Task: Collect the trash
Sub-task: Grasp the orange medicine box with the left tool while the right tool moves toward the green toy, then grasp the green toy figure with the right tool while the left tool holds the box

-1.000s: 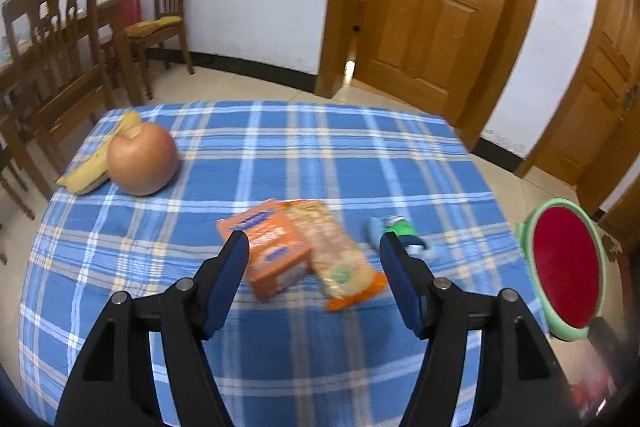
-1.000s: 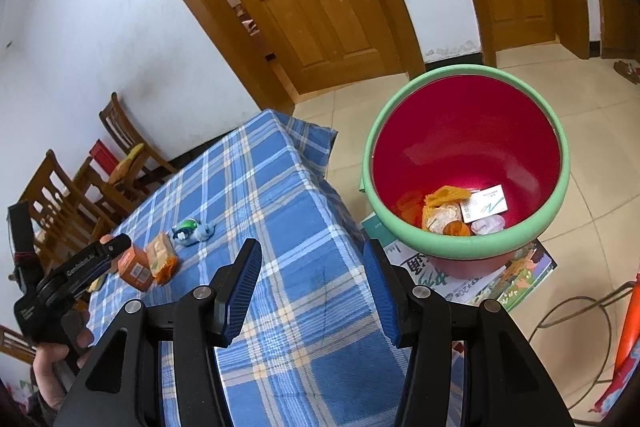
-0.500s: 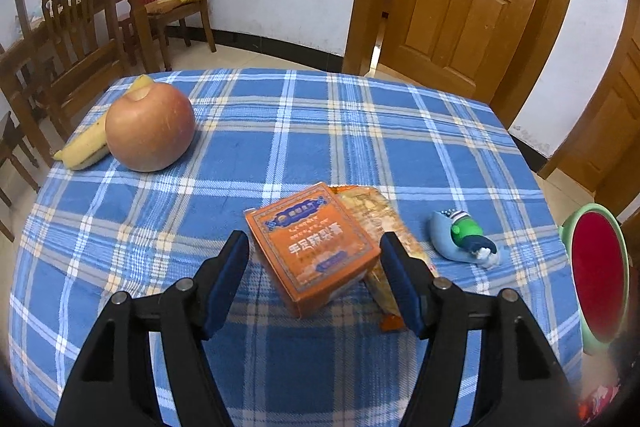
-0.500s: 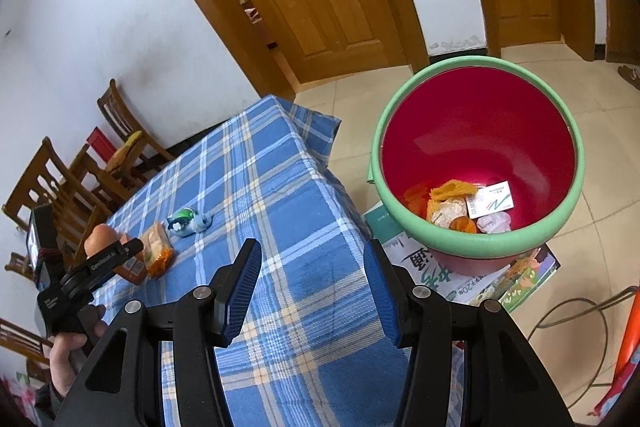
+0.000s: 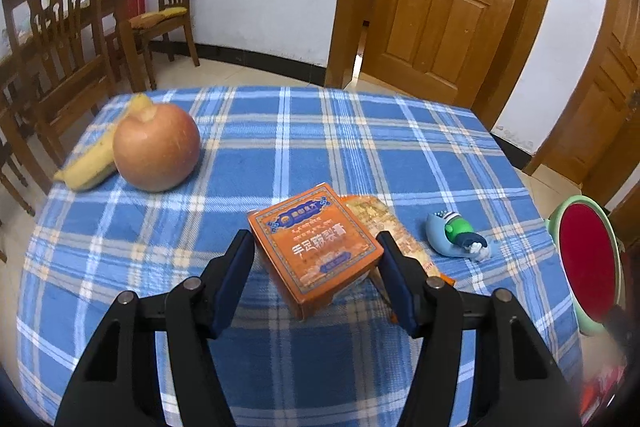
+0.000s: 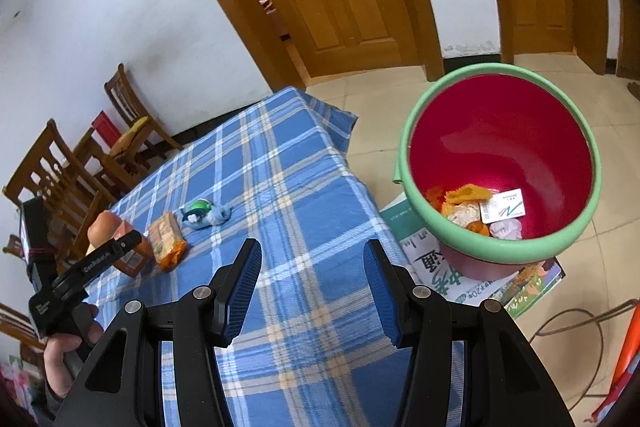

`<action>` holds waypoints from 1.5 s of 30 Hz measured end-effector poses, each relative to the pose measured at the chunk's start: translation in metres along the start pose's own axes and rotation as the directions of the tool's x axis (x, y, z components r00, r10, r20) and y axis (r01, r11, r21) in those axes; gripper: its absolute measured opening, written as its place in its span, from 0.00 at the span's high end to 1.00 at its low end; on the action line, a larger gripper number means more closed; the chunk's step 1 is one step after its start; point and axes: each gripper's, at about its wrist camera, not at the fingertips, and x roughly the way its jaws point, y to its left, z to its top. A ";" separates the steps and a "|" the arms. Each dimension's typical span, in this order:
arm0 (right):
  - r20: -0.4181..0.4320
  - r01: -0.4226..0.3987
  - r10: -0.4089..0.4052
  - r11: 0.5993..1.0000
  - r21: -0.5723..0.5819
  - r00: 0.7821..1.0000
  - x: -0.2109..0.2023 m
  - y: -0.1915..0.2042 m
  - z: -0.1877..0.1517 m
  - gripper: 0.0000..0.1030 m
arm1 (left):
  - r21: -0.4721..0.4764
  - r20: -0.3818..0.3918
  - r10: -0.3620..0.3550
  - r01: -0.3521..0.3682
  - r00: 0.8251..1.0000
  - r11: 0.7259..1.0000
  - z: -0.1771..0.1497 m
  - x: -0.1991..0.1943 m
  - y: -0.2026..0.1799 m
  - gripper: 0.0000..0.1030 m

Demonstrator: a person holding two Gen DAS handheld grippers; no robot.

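Left gripper (image 5: 316,259) is spread wide, fingers either side of the orange box (image 5: 316,251), not touching it. Box sits on the blue plaid tablecloth (image 5: 280,155); its lid carries Chinese characters and a line of another script, too blurred to transcribe. Box partly covers the snack packet (image 5: 396,231), whose print is unreadable. A crumpled blue-green wrapper (image 5: 456,235) lies just right of the packet. Apple (image 5: 156,147) and banana (image 5: 94,159) touch at the far left of the table.

Right gripper (image 6: 312,287) is also spread and empty, above the table edge near the bin (image 6: 500,163). Bin has a green rim and red inside and holds orange scraps, tissue and a white card with an "N" mark. It stands on printed paper (image 6: 472,283) with Chinese text, half hidden. White lettering on the left tool's arm is too small to read reliably.
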 end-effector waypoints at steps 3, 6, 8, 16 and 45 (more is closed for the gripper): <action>-0.001 -0.004 0.004 1.000 -0.020 1.000 0.003 0.012 0.002 0.47 | 0.006 0.006 -0.007 0.007 1.000 1.000 0.007 -0.003 0.008 0.39; -0.001 -0.009 0.009 0.999 -0.043 1.000 0.008 0.025 0.005 0.47 | 0.011 0.013 -0.007 0.007 1.000 1.000 0.011 -0.003 0.013 0.39; -0.005 -0.013 0.013 0.998 -0.056 1.000 0.012 0.033 0.005 0.47 | 0.013 0.015 -0.009 0.008 1.000 1.000 0.013 -0.002 0.018 0.39; -0.034 -0.043 0.038 0.990 -0.135 0.999 0.042 0.078 0.009 0.47 | -0.013 0.017 -0.018 0.018 1.000 1.000 0.009 0.004 0.034 0.39; -0.109 -0.033 -0.007 0.935 -0.354 0.994 0.142 0.140 0.028 0.48 | -0.043 -0.018 -0.054 0.053 0.998 0.998 -0.003 0.012 0.039 0.39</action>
